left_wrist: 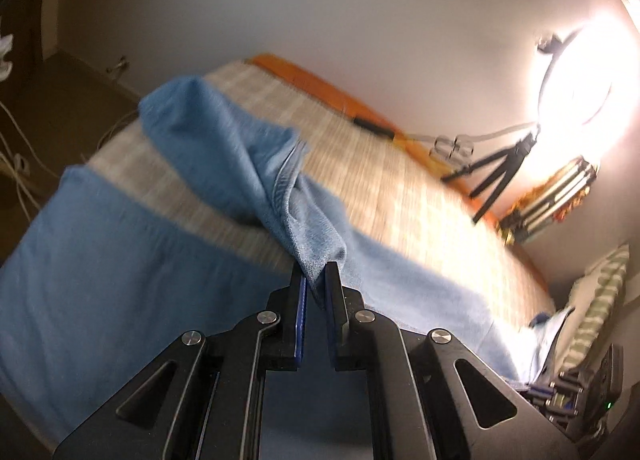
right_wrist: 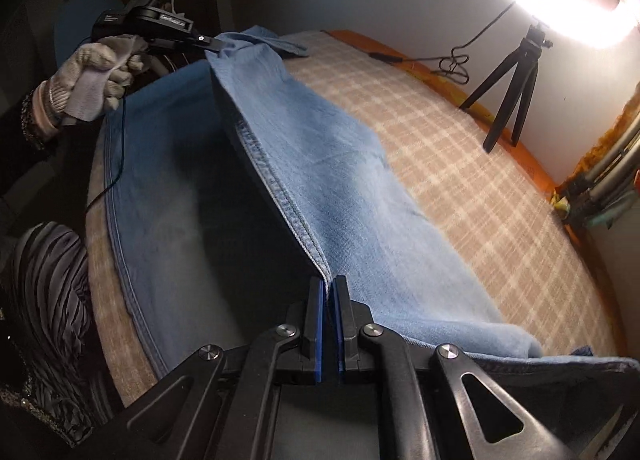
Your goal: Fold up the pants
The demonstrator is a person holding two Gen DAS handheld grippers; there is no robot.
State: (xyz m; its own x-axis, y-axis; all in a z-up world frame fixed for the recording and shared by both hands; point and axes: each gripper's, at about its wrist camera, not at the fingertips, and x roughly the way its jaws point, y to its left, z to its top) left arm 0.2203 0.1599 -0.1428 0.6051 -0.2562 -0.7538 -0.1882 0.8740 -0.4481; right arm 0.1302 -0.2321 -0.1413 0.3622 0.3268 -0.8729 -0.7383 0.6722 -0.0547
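- The pants (right_wrist: 332,179), soft blue denim with a stitched seam, lie on the bed (right_wrist: 460,147); one layer is lifted taut toward 11 o'clock.
- Left hand-held gripper (left_wrist: 316,274) is clamped on a bunched corner; right hand-held gripper (right_wrist: 329,286) is clamped on the seam edge.
- Risk, as I judge it: uneven pulling could slip the thick fabric or skew the fold.
- The bed cover is woven plaid; a tripod (right_wrist: 512,99) stands at 2 o'clock.
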